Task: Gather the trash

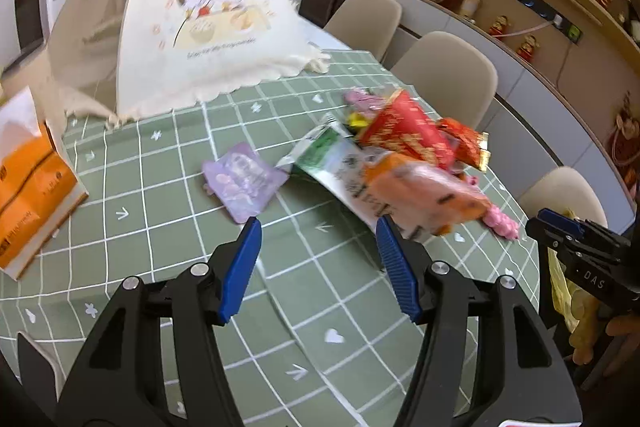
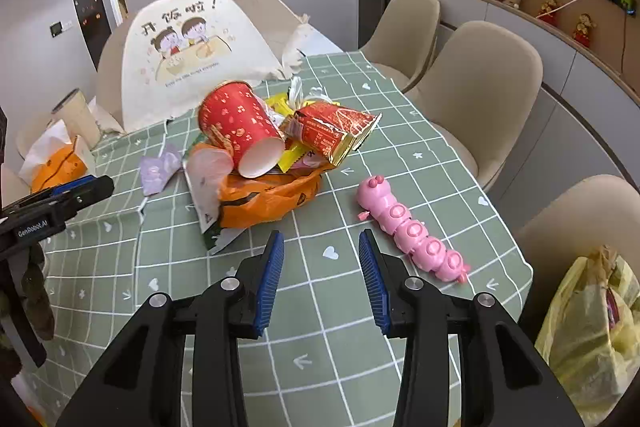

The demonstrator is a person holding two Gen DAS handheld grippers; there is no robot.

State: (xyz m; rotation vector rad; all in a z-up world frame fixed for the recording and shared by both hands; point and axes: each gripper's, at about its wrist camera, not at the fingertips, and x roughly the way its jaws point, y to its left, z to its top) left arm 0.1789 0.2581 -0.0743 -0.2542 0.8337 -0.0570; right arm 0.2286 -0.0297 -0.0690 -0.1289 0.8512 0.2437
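On the surface (image 2: pixel 360 307), covered with a green checked cloth, the trash lies heaped toward the far middle. A red paper cup (image 2: pixel 240 127) lies on its side on top of the pile with its white mouth turned toward the right wrist camera; whether anything is inside it cannot be told. Under it an orange plastic bag (image 2: pixel 268 201) sags open, with the cup, a yellow wrapper (image 2: pixel 289 157) and other scraps resting on or in it. A red and gold packet (image 2: pixel 334 133) leans against the cup on the right, a white and green wrapper (image 2: pixel 206 207) pokes out at the left of the bag, and a small purple packet (image 1: pixel 242 181) lies flat just left of the heap. A pink caterpillar toy (image 2: pixel 412 231) lies apart from the pile, to its right. Beyond the surface's right edge a yellow plastic bag (image 2: pixel 592 327) stands bulging, with something pink showing through its side. At the far left sits an orange tissue pack (image 1: pixel 30 195), and behind the heap a cream food cover (image 1: pixel 208 27) with a cartoon print. The left tongs (image 1: pixel 318 227) are spread above the cloth with nothing between them, just short of the heap. The right tongs (image 2: pixel 320 241) are likewise spread and empty, between the orange bag and the toy.
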